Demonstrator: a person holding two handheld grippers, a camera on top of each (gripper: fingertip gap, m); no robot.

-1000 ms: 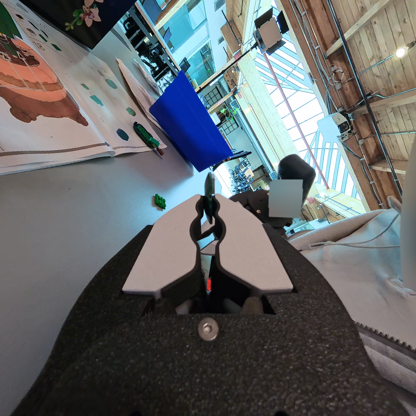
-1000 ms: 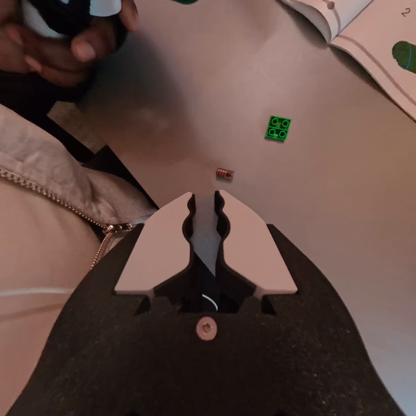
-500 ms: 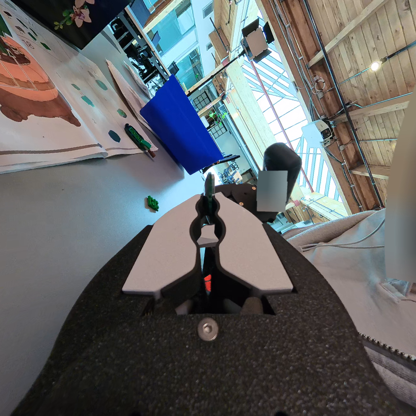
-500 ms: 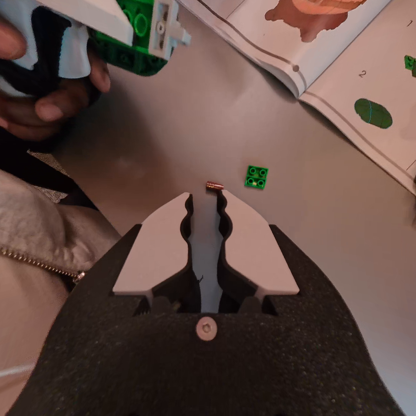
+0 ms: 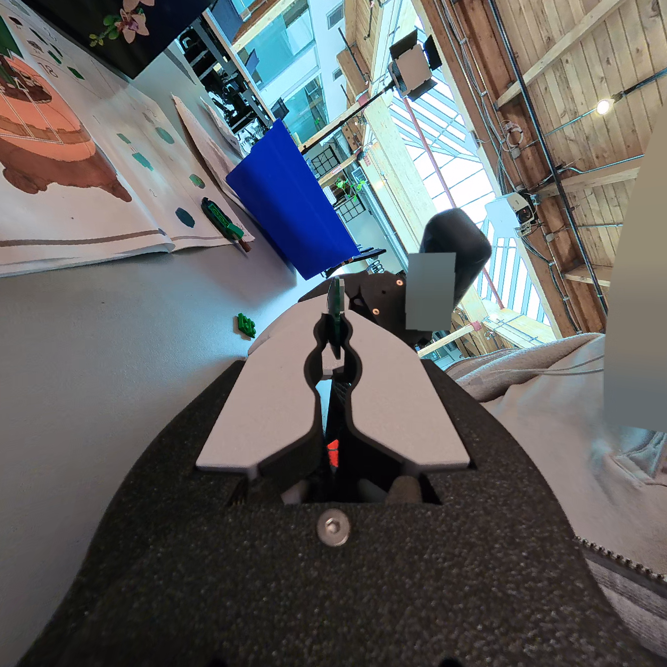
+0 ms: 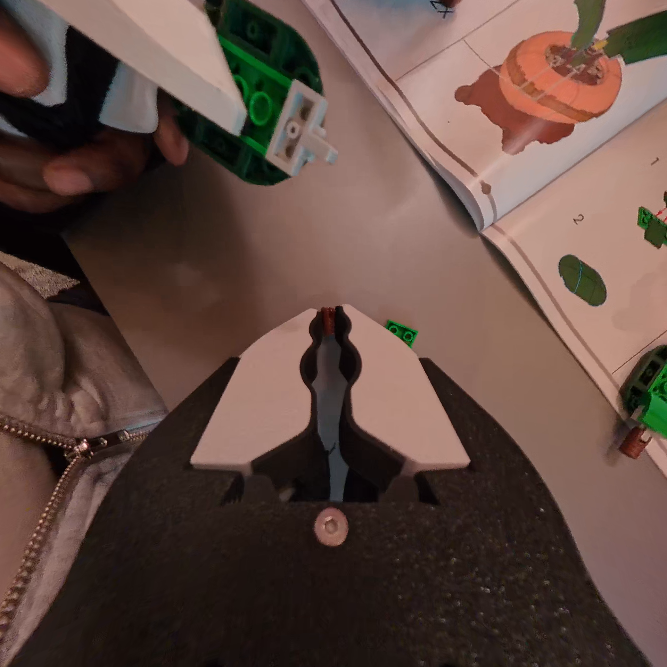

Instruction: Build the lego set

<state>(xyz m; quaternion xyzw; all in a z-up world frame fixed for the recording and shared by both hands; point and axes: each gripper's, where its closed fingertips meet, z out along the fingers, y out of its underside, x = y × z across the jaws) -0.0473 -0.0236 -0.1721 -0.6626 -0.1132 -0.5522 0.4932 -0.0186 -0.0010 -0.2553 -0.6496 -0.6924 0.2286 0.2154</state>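
Right wrist view: right gripper (image 6: 331, 317) pinches the brown peg (image 6: 327, 319) on the table (image 6: 252, 252); left gripper (image 5: 335, 317) grips the green leaf assembly (image 6: 267, 94) aloft. The tiny peg could slip out

Dark green oval leaf assembly (image 6: 260, 97) (grey connector at its tip) aloft; tiny brown peg (image 6: 327, 321), green plate (image 6: 402, 332) alongside.

black foam hand-held gripper (image 6: 330, 317), grey fingers (image 6: 267, 397), seemingly hoodie-sleeved.
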